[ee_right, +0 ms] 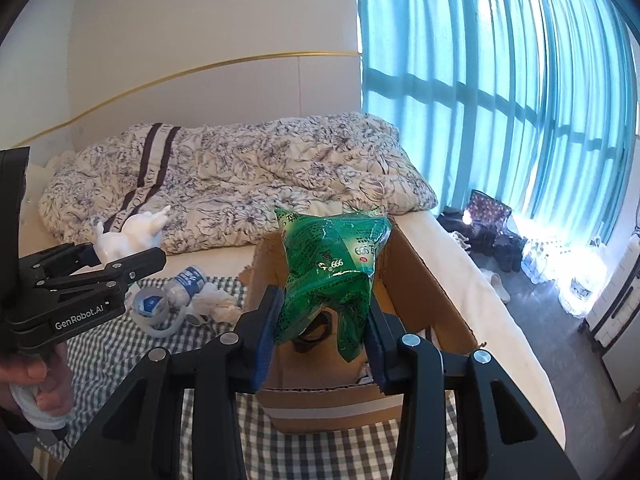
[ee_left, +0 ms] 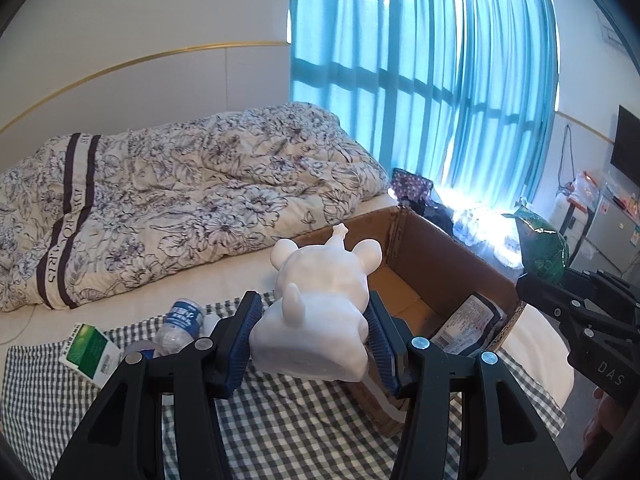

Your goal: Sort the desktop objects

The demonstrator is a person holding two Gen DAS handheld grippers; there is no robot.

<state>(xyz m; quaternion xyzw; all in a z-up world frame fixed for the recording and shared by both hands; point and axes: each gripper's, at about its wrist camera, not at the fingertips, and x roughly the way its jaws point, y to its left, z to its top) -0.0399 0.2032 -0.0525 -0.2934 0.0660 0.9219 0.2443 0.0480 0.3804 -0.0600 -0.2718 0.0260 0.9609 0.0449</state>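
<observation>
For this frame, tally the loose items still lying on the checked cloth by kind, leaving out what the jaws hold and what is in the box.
Plastic water bottle: 1
Green and white carton: 1
Roll of tape: 1
Crumpled white tissue: 1
Total: 4
</observation>
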